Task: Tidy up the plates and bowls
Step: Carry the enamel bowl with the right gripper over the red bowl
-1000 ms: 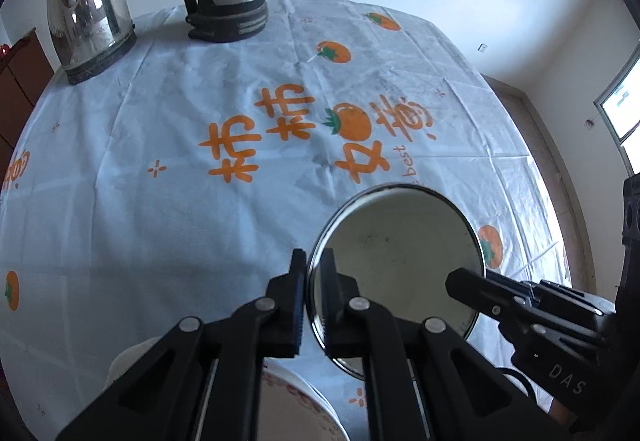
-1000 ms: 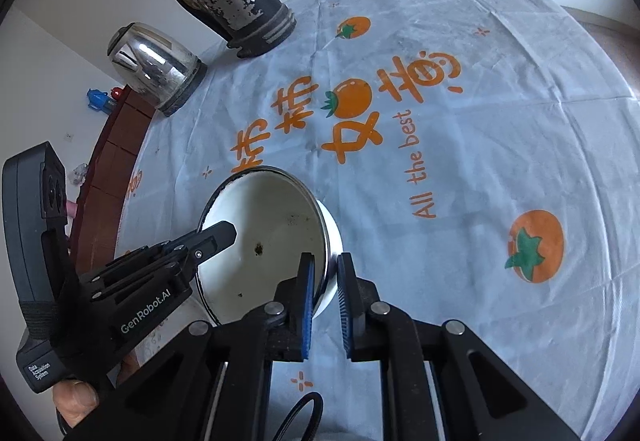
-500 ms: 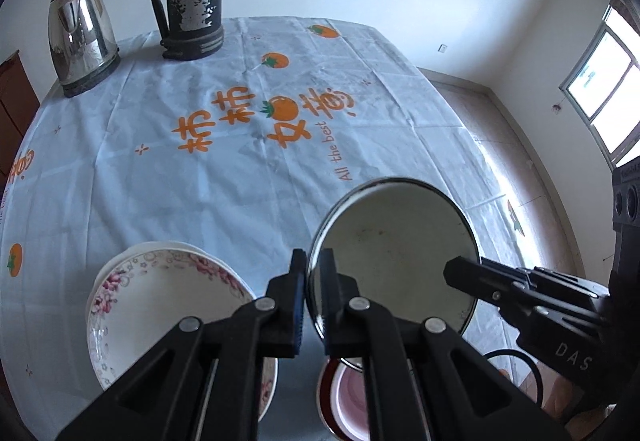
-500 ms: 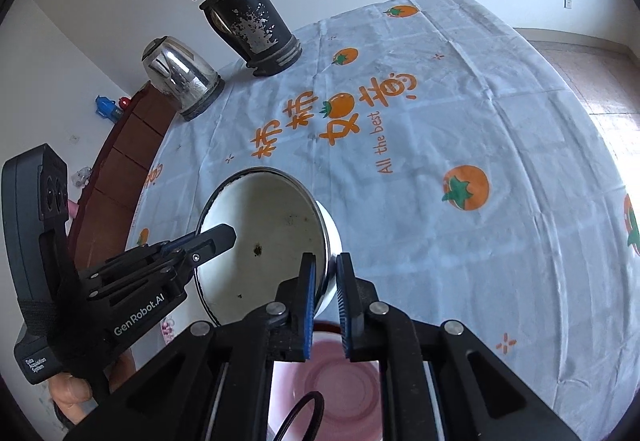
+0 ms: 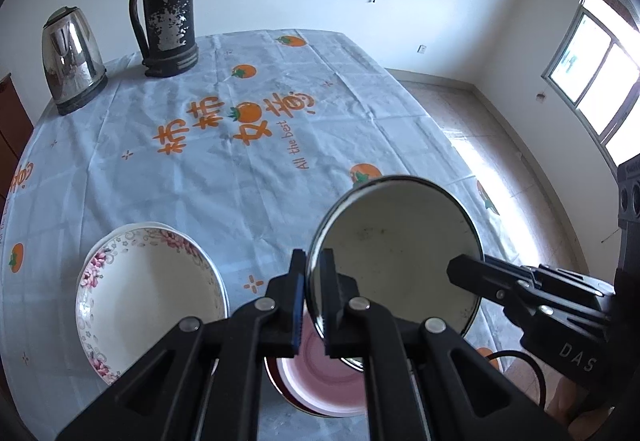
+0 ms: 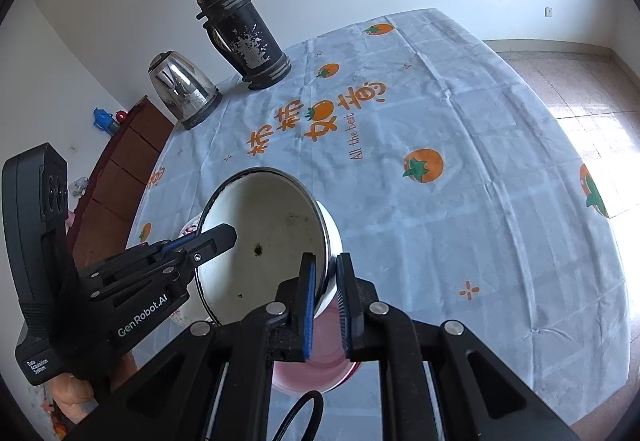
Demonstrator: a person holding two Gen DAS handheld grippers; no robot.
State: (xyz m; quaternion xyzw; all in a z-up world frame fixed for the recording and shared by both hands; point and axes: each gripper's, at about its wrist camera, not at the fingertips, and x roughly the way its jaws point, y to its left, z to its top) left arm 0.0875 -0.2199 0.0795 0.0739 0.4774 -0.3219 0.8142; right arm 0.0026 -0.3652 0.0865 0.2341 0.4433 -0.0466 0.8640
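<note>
A white enamel bowl (image 5: 400, 253) with a dark rim hangs in the air above the table, held by both grippers on opposite sides of its rim. My left gripper (image 5: 314, 297) is shut on the rim's left side. My right gripper (image 6: 326, 301) is shut on the rim's right side, and the bowl also shows in the right wrist view (image 6: 264, 245). Below it lies a pink bowl (image 5: 324, 381), also seen under my right gripper (image 6: 320, 373). A flowered plate stack (image 5: 148, 297) lies to the left on the table.
A black thermos (image 5: 168, 1) and a steel kettle (image 5: 72, 57) stand at the table's far side. The table has a white cloth (image 5: 240, 169) with orange prints. A brown cabinet (image 6: 120, 169) stands at the left, and tiled floor (image 5: 500, 129) lies to the right.
Both grippers have lifted the enamel bowl up and back towards the table's near edge. The flowered plates and the pink bowl have come into view below.
</note>
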